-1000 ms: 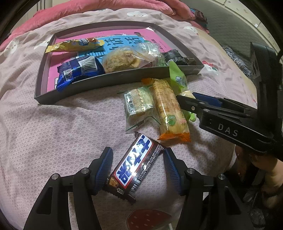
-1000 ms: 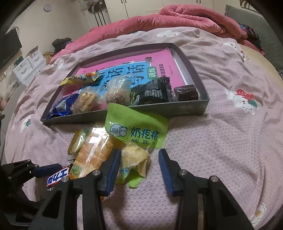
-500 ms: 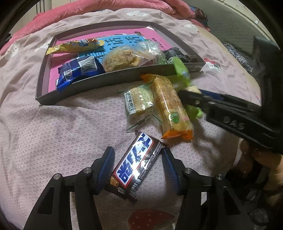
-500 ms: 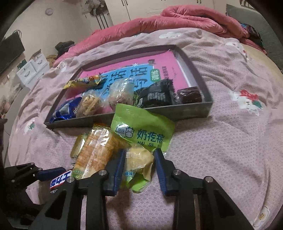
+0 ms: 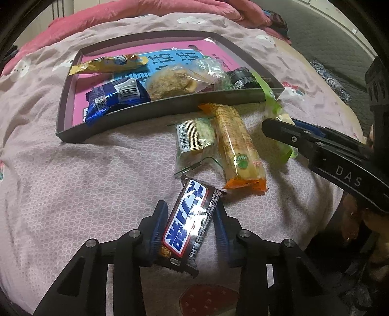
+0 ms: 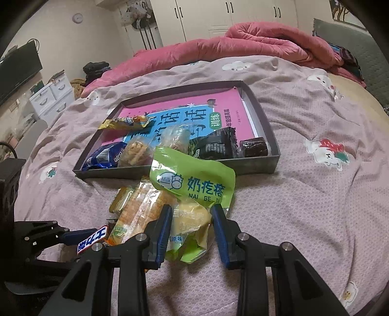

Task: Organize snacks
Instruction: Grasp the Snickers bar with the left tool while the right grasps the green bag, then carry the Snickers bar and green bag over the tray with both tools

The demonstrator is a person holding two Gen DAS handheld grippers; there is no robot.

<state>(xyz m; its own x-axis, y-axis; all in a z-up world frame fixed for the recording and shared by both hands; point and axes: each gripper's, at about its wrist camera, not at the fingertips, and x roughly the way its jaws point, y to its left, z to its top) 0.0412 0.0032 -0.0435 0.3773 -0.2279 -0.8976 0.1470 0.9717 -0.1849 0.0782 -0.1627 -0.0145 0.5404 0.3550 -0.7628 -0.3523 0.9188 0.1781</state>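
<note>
Pink-quilted bed bearing grey tray, loose snacks.

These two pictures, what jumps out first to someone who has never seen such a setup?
Probably the two black grippers with blue pads, each on a snack lying on the pink bedspread: the left gripper is closing on a chocolate bar, the right gripper pinches a green milk-snack bag. Just beyond them sits a shallow grey tray already holding several wrapped snacks.

Bedroom, dim indoor light. Bed with mauve patterned cotton bedspread; rumpled pink quilt behind. White panelled wardrobe doors on back wall, round wall clock, white drawer unit left.
</note>
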